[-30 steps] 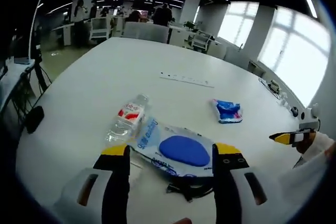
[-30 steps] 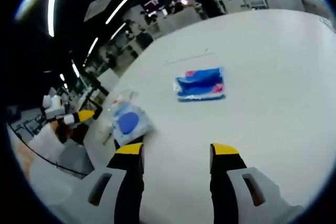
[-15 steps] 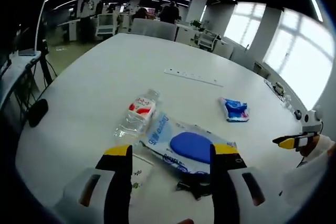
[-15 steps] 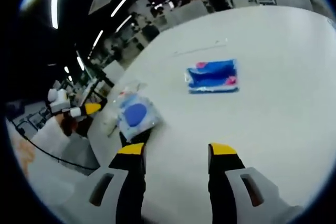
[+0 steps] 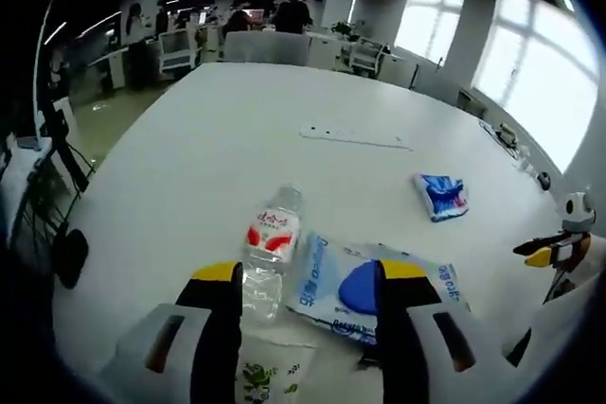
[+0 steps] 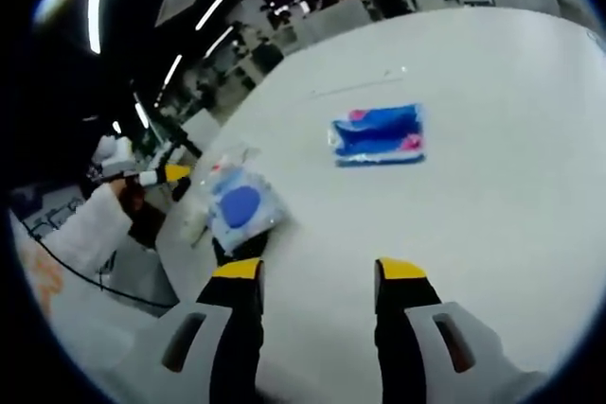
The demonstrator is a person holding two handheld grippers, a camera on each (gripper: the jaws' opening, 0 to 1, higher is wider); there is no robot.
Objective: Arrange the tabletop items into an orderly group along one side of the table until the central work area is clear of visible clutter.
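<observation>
White table w/ items loosely bunched at the near edge: clear water bottle lying on its side, wipes pack touching it on one side, a small printed paper just beside the bottle toward the edge, dark item under the wipes pack, mostly hidden, can't ID. Blue snack packet sits well apart from the wipes pack, out toward table centre; a thin white strip lies farther past it. Left gripper hovers over bottle/wipes pack, fingers wide apart, holding nothing. Right gripper is over bare table, fingers wide, empty, blue packet ahead of it, wipes pack off to its side. Progress judged: early/mid. Bottle, wipes pack and paper are roughly together but not neat; packet and strip left to bring over. Hard to see: print on labels blurred, paper cut off by left gripper, table's far side smeared by fisheye.
</observation>
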